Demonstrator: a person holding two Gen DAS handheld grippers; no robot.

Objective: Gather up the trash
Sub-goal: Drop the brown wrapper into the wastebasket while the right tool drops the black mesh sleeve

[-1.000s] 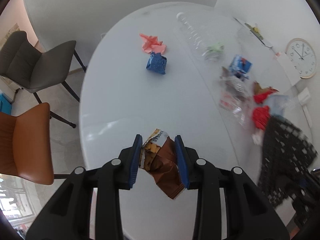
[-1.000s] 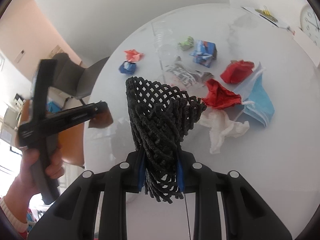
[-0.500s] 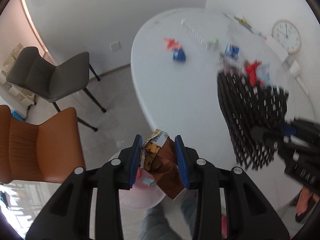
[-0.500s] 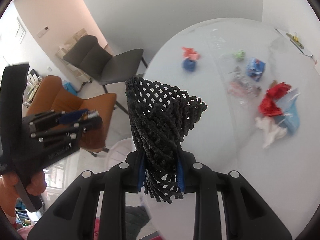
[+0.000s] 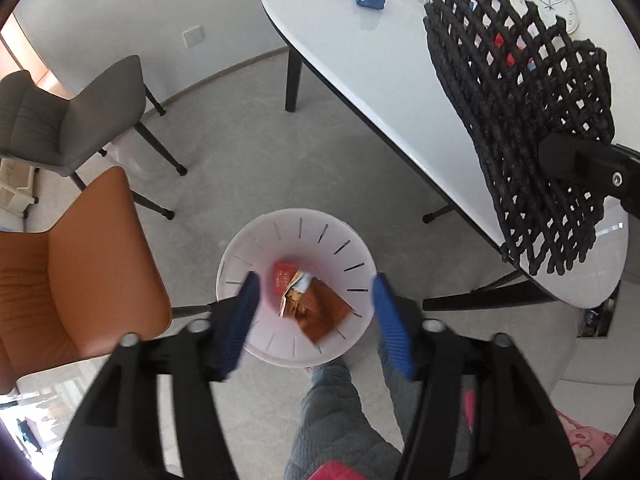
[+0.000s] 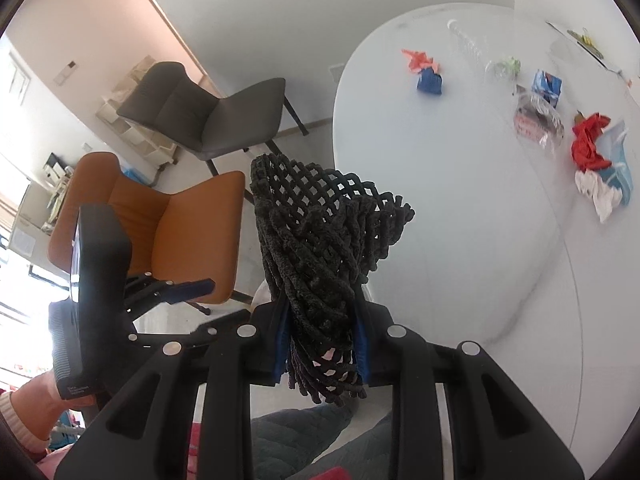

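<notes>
My left gripper (image 5: 314, 312) is open above a white trash bin (image 5: 256, 240) on the floor. A brown snack wrapper (image 5: 320, 312) lies in the bin beside a red packet (image 5: 283, 280). My right gripper (image 6: 320, 344) is shut on a black mesh mat (image 6: 320, 232), held over the table's edge; the mat also shows in the left wrist view (image 5: 528, 112). More trash lies on the white table (image 6: 440, 152): a blue wad (image 6: 429, 80), an orange wad (image 6: 418, 58), a red wad (image 6: 588, 140), a blue face mask (image 6: 618, 160) and a white tissue (image 6: 598, 196).
An orange chair (image 5: 68, 272) and a grey chair (image 5: 64, 120) stand left of the bin. A clear plastic bottle (image 6: 468, 46), a blue carton (image 6: 546, 82) and clear wrappers (image 6: 536, 120) lie on the table. A wall clock (image 5: 550, 4) leans at its far side. The person's legs (image 5: 332, 420) are below.
My left gripper swung off the table to above the bin, opened, and the brown wrapper dropped into the bin. My right gripper drew back toward the table's edge with the mat.
</notes>
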